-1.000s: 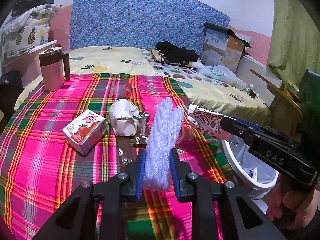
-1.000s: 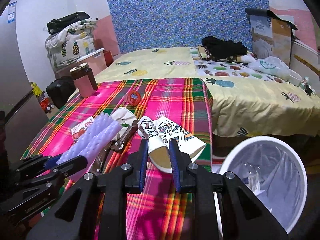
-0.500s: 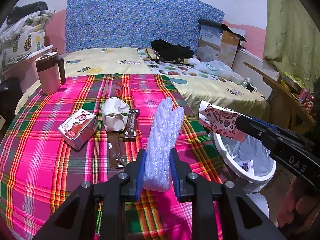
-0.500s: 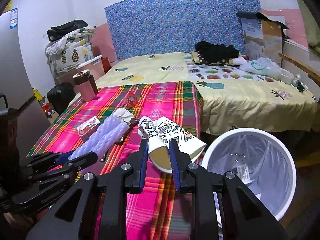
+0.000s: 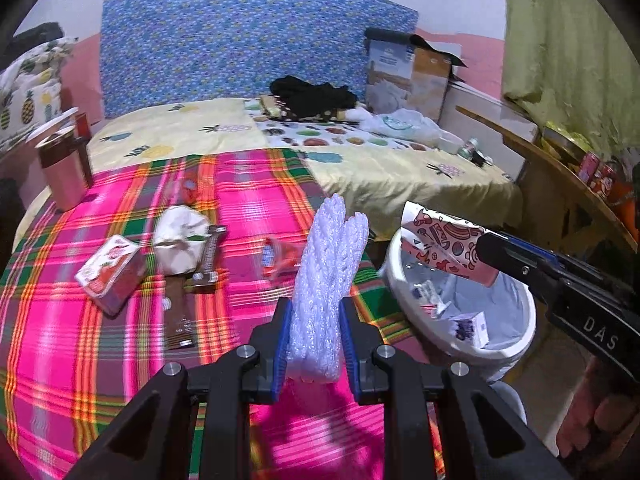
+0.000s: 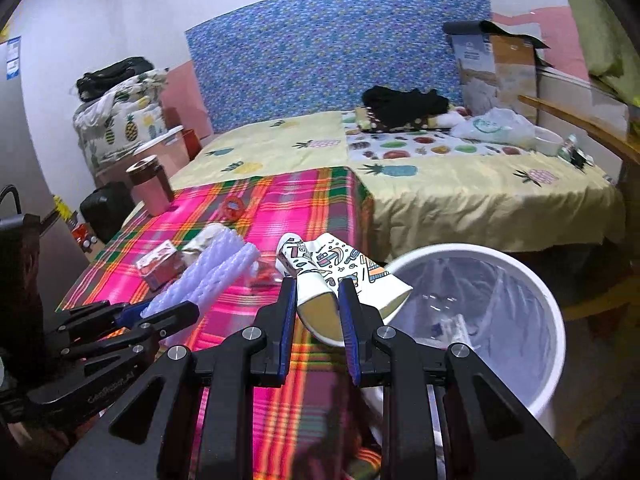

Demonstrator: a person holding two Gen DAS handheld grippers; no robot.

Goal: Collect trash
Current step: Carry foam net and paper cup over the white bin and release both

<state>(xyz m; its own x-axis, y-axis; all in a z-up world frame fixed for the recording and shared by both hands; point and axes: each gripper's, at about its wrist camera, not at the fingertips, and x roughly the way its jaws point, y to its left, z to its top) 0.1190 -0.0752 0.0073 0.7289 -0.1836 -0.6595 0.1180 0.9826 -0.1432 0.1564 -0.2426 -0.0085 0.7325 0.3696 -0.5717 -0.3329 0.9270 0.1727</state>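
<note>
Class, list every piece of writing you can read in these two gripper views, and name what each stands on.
"DAS": white letters on the black body of the right gripper, left wrist view.
Embossed lettering on the black left gripper: too blurred.
Small red and white carton: print unreadable.
Brown cardboard box: label too small.

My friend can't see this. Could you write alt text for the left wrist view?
The left gripper clamps a white foam sleeve above a pink plaid cloth; beside it, the right gripper holds a printed paper cup over a white bin.
</note>
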